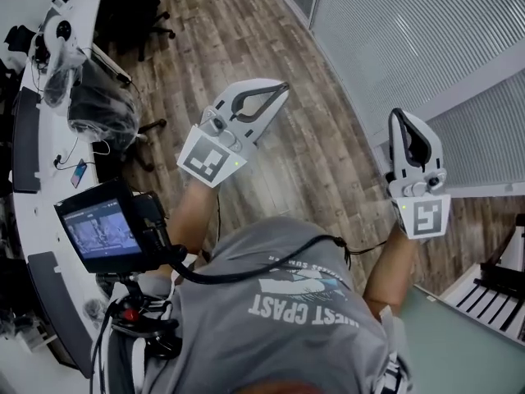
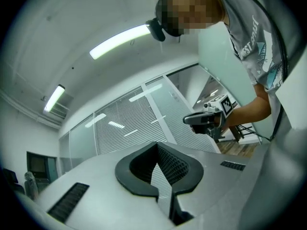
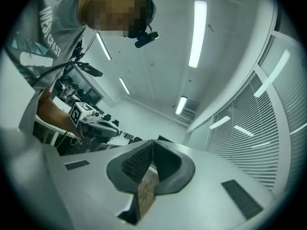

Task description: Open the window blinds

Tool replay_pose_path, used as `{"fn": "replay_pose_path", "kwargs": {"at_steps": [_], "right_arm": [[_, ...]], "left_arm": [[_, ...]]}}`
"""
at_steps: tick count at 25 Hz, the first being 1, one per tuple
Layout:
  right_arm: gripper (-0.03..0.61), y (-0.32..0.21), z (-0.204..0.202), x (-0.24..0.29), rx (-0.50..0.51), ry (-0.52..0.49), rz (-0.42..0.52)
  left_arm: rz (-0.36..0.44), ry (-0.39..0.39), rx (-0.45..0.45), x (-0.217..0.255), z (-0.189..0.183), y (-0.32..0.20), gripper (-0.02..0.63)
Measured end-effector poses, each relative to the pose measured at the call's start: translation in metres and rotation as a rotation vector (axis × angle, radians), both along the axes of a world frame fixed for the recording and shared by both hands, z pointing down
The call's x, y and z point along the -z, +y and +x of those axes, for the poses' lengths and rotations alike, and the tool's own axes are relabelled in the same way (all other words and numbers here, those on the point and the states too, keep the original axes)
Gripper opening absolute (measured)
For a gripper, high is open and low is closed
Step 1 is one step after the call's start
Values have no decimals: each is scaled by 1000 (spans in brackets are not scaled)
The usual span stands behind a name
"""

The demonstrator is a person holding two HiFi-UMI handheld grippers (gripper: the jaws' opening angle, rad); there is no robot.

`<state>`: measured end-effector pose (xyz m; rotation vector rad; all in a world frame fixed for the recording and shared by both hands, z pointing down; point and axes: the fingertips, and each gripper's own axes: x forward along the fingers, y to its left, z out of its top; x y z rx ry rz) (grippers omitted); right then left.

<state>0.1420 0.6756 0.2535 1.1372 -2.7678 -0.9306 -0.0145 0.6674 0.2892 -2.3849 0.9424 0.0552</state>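
A person on a wooden floor [image 1: 246,39] holds a left tool [image 1: 284,86] and a right tool [image 1: 397,113] out in front of the chest, beside the lowered window blinds [image 1: 410,23]. Both tools have their jaws pressed together with nothing between them (each gripper view shows the tips meeting). The blinds hang to the right, nearer the right tool, touched by neither.

White horizontal-slatted window blinds [image 1: 410,31] hang fully lowered at right.
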Motion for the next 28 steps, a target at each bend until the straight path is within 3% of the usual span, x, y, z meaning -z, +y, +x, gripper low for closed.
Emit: {"fn": "replay_pose_path", "kwargs": {"at_steps": [3, 8, 14, 18, 23, 25, 28], "right_arm": [[3, -7, 2, 2, -31, 22, 23], [3, -41, 13, -1, -25, 87, 41], [3, -85, 29, -18, 25, 83, 57], [3, -109, 19, -13, 22, 71, 29], [3, -173, -3, -8, 10, 68, 15], [3, -202, -11, -9, 22, 72, 13], [3, -229, -18, -12, 31, 65, -15]], "left_arm": [[34, 40, -10, 11, 5, -12, 5], [35, 2, 6, 12, 18, -45, 5], [35, -17, 60, -5, 34, -85, 5], [62, -61, 69, -12, 22, -124, 5], [40, -132, 89, -32, -6, -196, 5], [21, -122, 95, -28, -14, -220, 5], [-20, -48, 100, -4, -14, -238, 5]]}}
